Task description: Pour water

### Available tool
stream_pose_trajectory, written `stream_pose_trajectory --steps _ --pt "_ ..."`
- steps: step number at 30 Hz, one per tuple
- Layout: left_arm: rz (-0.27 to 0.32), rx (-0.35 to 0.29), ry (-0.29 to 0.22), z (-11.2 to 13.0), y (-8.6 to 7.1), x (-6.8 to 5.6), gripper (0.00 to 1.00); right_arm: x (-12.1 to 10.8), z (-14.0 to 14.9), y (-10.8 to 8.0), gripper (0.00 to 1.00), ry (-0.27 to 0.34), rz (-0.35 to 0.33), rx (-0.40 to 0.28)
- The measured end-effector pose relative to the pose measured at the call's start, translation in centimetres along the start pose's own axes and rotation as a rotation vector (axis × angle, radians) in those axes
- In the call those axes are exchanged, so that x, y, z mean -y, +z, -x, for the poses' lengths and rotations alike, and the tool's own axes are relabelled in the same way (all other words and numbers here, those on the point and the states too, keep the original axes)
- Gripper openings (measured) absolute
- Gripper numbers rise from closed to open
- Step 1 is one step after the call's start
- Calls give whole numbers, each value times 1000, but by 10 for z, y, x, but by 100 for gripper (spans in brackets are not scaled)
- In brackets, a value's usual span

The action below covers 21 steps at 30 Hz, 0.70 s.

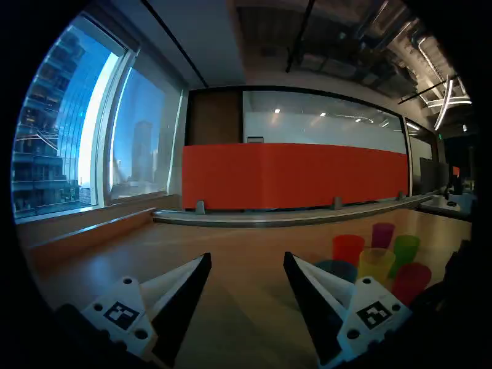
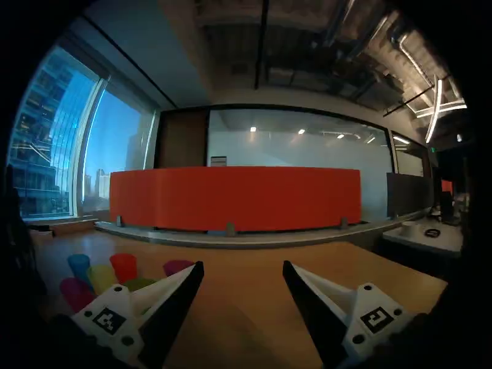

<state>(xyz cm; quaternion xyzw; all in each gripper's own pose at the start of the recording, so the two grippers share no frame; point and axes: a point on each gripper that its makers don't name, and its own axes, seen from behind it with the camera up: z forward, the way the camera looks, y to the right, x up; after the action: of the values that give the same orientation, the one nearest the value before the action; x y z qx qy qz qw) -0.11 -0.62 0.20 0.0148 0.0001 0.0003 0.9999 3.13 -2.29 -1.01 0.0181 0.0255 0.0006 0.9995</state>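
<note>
Above a pale wooden desk [image 1: 246,326], the left tool [image 1: 246,256] hovers with its two fingers spread wide and nothing between them. Just to the right of its right finger, a tight cluster of plastic cups [image 1: 375,263] stands upright on the desk: an orange cup [image 1: 348,248], a purple cup [image 1: 382,234] and a green cup [image 1: 406,246] at the back, a yellow one and a red cup [image 1: 411,281] nearer the camera, and a blue cup [image 1: 337,269] partly hidden behind the finger.

From the right gripper view, the right tool [image 2: 243,265] is likewise held wide, gripping nothing, over bare desk. The cups sit to its left, partly behind its left finger, touching neither tool.

Beyond the desk runs a long orange partition [image 1: 295,175] backed by a glass wall [image 1: 320,117]. At left, tall windows [image 1: 61,141] show city towers under a blue sky. Strip lights [image 2: 438,107] hang from the open ceiling at right.
</note>
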Motion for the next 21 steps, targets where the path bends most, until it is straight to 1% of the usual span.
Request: stream_pose_trajectory --steps 9,21 --pt "0 0 0 0 0 0 87 -8 15 5 99 11 5 17" --pt "0 0 0 0 0 0 87 -10 29 9 99 -1 13 46"
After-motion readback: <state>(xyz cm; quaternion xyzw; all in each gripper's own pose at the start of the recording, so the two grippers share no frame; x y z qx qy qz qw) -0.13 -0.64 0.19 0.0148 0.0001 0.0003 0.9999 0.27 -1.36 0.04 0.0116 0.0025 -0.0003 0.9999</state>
